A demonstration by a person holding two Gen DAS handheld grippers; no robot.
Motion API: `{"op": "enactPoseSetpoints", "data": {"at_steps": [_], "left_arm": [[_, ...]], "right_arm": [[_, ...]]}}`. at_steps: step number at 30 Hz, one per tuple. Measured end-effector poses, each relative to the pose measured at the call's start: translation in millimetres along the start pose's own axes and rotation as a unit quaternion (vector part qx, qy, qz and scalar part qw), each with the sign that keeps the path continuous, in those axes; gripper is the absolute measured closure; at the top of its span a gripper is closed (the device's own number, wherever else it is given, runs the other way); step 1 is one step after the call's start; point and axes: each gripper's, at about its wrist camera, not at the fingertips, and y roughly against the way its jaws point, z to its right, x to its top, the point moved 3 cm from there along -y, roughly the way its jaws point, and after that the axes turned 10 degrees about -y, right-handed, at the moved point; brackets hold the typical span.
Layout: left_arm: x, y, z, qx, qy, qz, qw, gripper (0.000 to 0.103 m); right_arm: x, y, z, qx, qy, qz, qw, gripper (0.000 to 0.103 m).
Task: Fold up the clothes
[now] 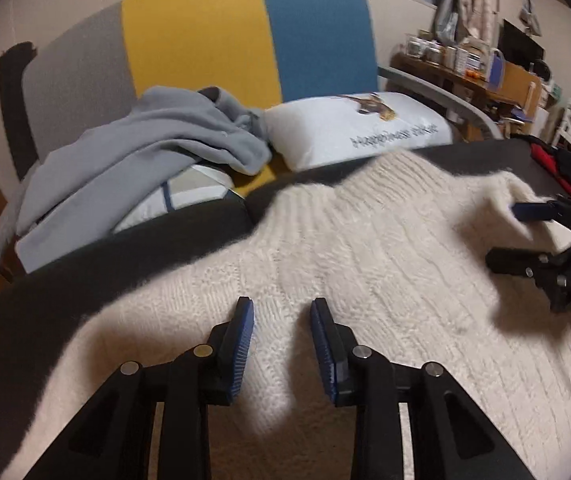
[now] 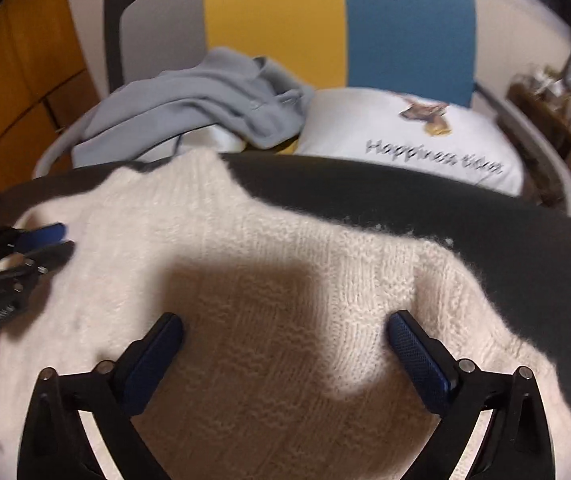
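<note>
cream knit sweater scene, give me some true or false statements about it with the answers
1. The fluffy cream knit sweater lies on a dark surface. True.
2. A red hoodie lies on the chair. False: the crumpled garment there is pale grey-blue.
3. The white printed pillow sits beside that garment. True.
4. The right gripper is shut. False: it is wide open above the sweater.
5. The chair back has grey, yellow and blue panels. True.
</note>
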Motion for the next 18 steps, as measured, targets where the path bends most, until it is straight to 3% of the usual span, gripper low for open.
{"op": "enactPoseSetpoints", "data": {"at_steps": [2, 5, 7, 9, 11, 13, 15, 18], "left_arm": [[7, -9, -3, 0.023, -0.021, -0.004, 0.9995, 0.072], [15, -14, -6, 0.025, -0.033, -0.008, 0.9991, 0.073], [16, -8, -17, -0.004, -0.006, -0.006, 1.0, 0.073], [10, 12, -40, -0.036, 0.063, 0.008, 0.9974, 0.073], [-8, 45, -70, -0.082, 0.158, 0.043, 0.9831, 0.073], [-40, 86, -94, -0.107, 0.219, 0.071, 0.9673, 0.073], [-76, 125, -106, -0.101, 0.235, 0.087, 0.9628, 0.072], [-140, 172, -109, -0.105, 0.262, 0.079, 0.956, 0.07]], "right_arm": [[7, -7, -2, -0.016, -0.018, 0.006, 1.0, 0.0], [10, -11, -6, -0.021, -0.022, 0.012, 0.999, 0.0], [8, -9, -7, -0.016, -0.024, 0.016, 0.999, 0.0], [9, -9, -3, -0.004, -0.025, 0.018, 1.0, 0.0], [11, -10, -4, -0.005, -0.014, 0.01, 1.0, 0.0], [14, -12, -6, -0.007, -0.003, 0.001, 1.0, 0.0], [7, 7, -16, -0.014, 0.012, 0.008, 1.0, 0.0], [-13, 47, -50, 0.032, 0.045, 0.019, 0.998, 0.0]]}}
